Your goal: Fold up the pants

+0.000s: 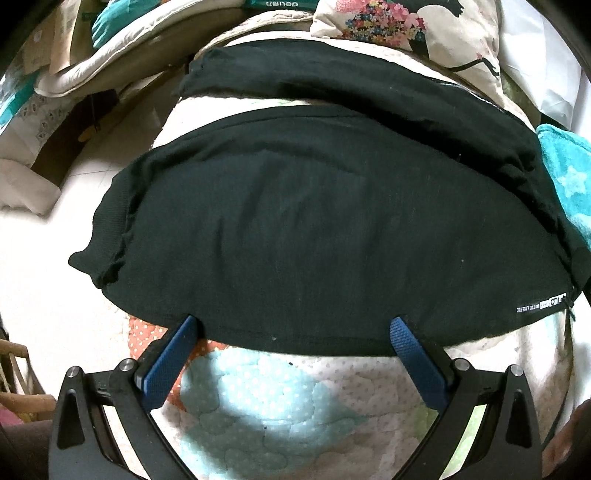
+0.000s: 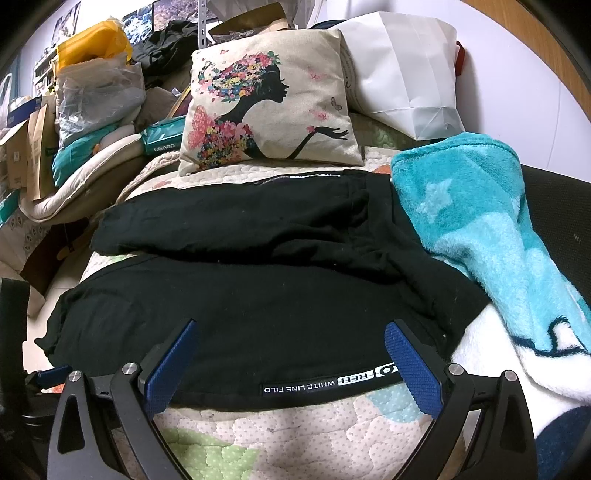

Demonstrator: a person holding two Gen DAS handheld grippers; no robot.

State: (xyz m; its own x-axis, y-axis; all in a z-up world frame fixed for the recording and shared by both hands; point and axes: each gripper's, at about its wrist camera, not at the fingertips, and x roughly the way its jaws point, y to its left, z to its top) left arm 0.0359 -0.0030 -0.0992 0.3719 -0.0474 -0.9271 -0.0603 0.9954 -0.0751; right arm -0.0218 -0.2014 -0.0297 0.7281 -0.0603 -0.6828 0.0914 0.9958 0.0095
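Both grippers, left (image 1: 295, 328) and right (image 2: 291, 334), hover spread over the pants' (image 1: 314, 229) near hem; pinch both layers squarely before lifting.

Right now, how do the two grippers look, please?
They look alike. The left gripper and the right gripper each have two flat blue fingers with a dotted grip texture, on black angular linkages with round silver pins. No cables or markings show.

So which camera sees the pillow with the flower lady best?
The right wrist view. There the flower pillow shows whole, lady and all, standing behind the black pants. The left wrist view catches only its lower part, cut off by the top edge of the picture.
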